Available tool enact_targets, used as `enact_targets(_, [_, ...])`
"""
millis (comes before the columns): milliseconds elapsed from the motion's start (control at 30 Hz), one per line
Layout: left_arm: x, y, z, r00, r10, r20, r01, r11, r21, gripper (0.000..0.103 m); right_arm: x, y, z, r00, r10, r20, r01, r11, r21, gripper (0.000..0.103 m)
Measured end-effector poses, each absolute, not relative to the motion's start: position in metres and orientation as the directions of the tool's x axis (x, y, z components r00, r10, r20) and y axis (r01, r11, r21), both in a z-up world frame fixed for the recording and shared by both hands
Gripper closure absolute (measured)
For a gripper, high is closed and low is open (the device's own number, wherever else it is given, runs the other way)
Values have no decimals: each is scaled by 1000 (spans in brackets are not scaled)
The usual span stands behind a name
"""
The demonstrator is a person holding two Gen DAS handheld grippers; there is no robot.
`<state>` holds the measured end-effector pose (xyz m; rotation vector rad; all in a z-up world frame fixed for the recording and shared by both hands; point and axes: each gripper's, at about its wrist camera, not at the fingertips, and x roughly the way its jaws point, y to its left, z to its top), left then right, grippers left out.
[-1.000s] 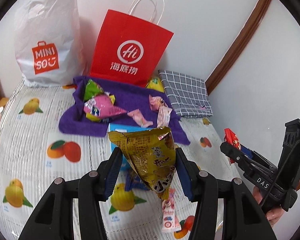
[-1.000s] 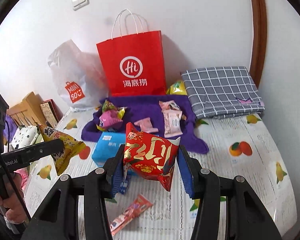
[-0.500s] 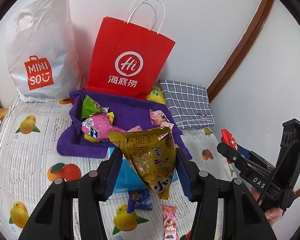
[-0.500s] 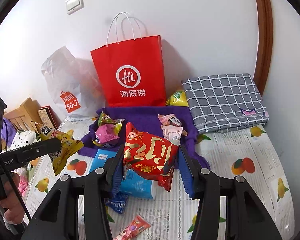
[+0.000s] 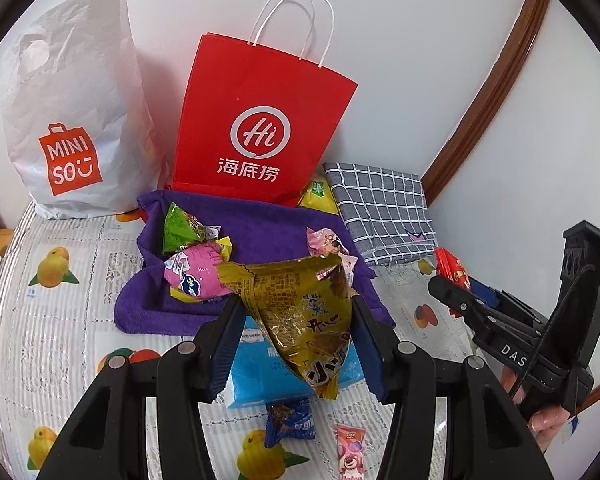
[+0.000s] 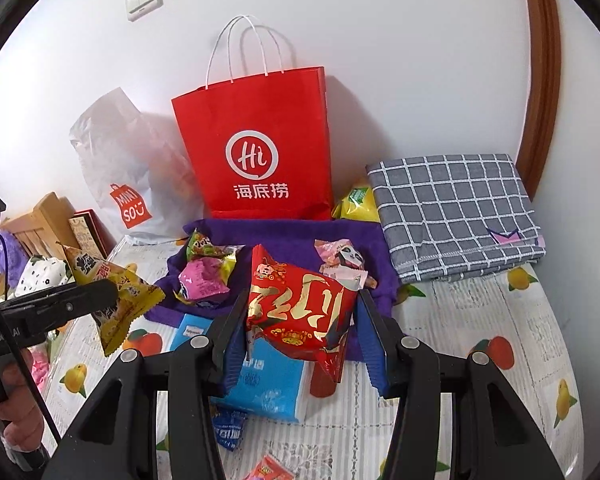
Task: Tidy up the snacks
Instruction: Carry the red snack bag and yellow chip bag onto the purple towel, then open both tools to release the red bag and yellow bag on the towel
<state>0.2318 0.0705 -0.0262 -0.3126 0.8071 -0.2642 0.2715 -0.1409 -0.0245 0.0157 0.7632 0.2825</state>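
Observation:
My left gripper [image 5: 296,332] is shut on a gold snack packet [image 5: 304,320], held above the bed. In the right wrist view that same gold snack packet [image 6: 108,300] hangs at the left. My right gripper [image 6: 300,332] is shut on a red snack packet [image 6: 300,312] with gold lettering; the red snack packet [image 5: 452,270] pokes out at the right of the left wrist view. Ahead lies a purple towel [image 5: 260,232] with green, pink and pale pink snack packets on it. Behind the purple towel [image 6: 296,236] stands a red paper bag [image 6: 256,152], open at the top.
A white MINISO plastic bag [image 5: 72,120] leans on the wall left of the red paper bag [image 5: 256,128]. A folded grey checked cloth [image 6: 456,212] lies at the right. A blue tissue pack [image 6: 268,384], a small blue wrapper [image 5: 290,420] and a pink wrapper [image 5: 350,448] lie on the fruit-print sheet [image 5: 52,320].
Both grippers have moved forward towards the purple towel and the red bag, each keeping its packet. The bags now look bigger and closer.

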Motion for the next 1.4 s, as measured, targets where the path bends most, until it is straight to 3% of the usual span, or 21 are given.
enact_targets(633, [291, 120, -38, 674, -269, -688, 6, 933, -359, 52, 361, -116, -37, 629, 305, -715, -305, 943, 134, 54])
enact_targets(1033, [338, 113, -70, 631, -280, -723, 3, 933, -359, 52, 402, -81, -109, 474, 303, -827, -389, 914, 112, 54])
enact_targets(1400, [382, 93, -104, 568, -294, -769, -5, 933, -361, 52, 412, -79, -142, 392, 254, -884, -424, 903, 71, 53])
